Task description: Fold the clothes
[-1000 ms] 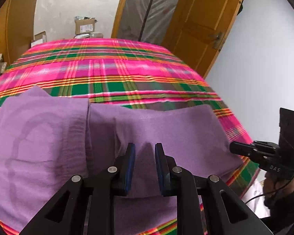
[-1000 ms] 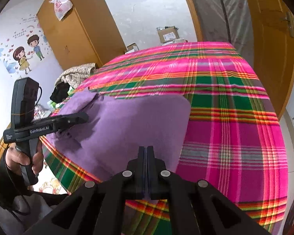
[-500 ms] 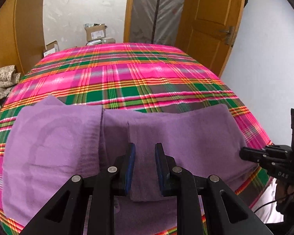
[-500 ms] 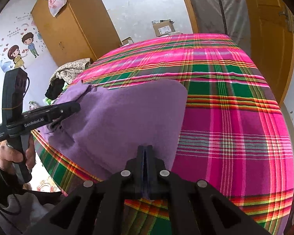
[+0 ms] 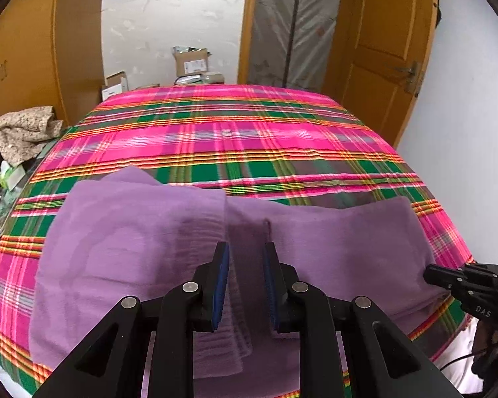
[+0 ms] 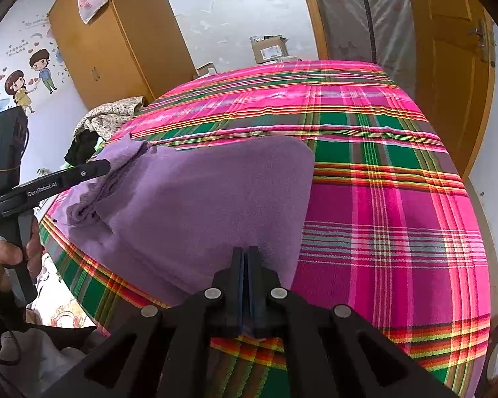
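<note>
A purple garment [image 5: 132, 248] lies partly folded on the near side of the plaid bed [image 5: 249, 139]. A fold line runs down its middle. My left gripper [image 5: 245, 248] hangs just above that middle fold, open, with a narrow gap between its blue pads and nothing pinched. In the right wrist view the left gripper [image 6: 99, 169] sits at the garment's [image 6: 199, 199] bunched left end. My right gripper [image 6: 247, 252] is shut on the garment's near right edge. The left wrist view shows the right gripper [image 5: 431, 272] at that corner.
The far half of the bed [image 6: 398, 215] holds only the pink and green plaid cover. A heap of clothes [image 5: 20, 129] lies off the bed's left side. Cardboard boxes [image 5: 191, 63] stand beyond the far end. A wooden door [image 5: 381, 49] is to the right.
The left gripper has drawn back and up from the garment, so more of the bed and room shows. Its jaws kept the same gap. The right gripper stayed shut at the garment's edge.
</note>
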Demonstrator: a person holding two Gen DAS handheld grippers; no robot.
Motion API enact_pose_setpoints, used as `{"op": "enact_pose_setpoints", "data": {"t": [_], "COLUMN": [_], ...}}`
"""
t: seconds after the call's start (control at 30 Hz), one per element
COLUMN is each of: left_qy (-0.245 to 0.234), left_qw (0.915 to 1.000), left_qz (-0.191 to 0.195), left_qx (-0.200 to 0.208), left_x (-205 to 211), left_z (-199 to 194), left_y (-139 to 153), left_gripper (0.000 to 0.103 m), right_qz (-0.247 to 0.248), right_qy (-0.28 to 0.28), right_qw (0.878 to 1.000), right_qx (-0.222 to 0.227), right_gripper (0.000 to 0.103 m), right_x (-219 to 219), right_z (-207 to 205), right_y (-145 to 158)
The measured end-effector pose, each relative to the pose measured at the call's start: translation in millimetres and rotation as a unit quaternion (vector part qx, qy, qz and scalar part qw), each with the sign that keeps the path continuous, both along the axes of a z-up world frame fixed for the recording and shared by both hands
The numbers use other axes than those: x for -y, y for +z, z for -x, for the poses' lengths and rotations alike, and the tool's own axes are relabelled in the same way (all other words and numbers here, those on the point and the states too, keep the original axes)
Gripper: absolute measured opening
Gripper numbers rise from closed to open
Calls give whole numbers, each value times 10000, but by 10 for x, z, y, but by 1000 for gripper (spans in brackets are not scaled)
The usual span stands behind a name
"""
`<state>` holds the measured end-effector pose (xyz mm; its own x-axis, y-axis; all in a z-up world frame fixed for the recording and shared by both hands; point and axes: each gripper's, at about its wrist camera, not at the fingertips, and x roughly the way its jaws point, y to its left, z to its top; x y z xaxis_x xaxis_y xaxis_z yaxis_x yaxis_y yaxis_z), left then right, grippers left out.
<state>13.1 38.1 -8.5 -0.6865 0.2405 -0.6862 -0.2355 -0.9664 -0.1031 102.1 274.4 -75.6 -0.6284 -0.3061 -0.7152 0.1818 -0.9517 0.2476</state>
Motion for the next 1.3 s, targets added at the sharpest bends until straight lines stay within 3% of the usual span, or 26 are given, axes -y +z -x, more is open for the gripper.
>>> {"op": "enact_pose_setpoints", "data": {"t": [0.5, 0.63, 0.8, 1.3], "left_qy": [187, 235, 193, -32], "left_qw": [9998, 9997, 9998, 9998], "left_qz": [26, 43, 50, 161], "left_qx": [-68, -57, -3, 137], "left_x": [197, 222, 198, 48], "left_z": [-144, -127, -96, 137], "left_y": [39, 32, -10, -123], "left_gripper": [21, 21, 21, 21], "right_qz": [-238, -229, -225, -250], "right_qy": [-141, -146, -53, -632], "right_qw": [9996, 9996, 9994, 9974], "right_qx": [-40, -122, -255, -237], "right_gripper": [2, 11, 12, 12], "right_x": [66, 102, 155, -16], "right_z": [2, -17, 20, 652], "right_y": [30, 105, 166, 217]}}
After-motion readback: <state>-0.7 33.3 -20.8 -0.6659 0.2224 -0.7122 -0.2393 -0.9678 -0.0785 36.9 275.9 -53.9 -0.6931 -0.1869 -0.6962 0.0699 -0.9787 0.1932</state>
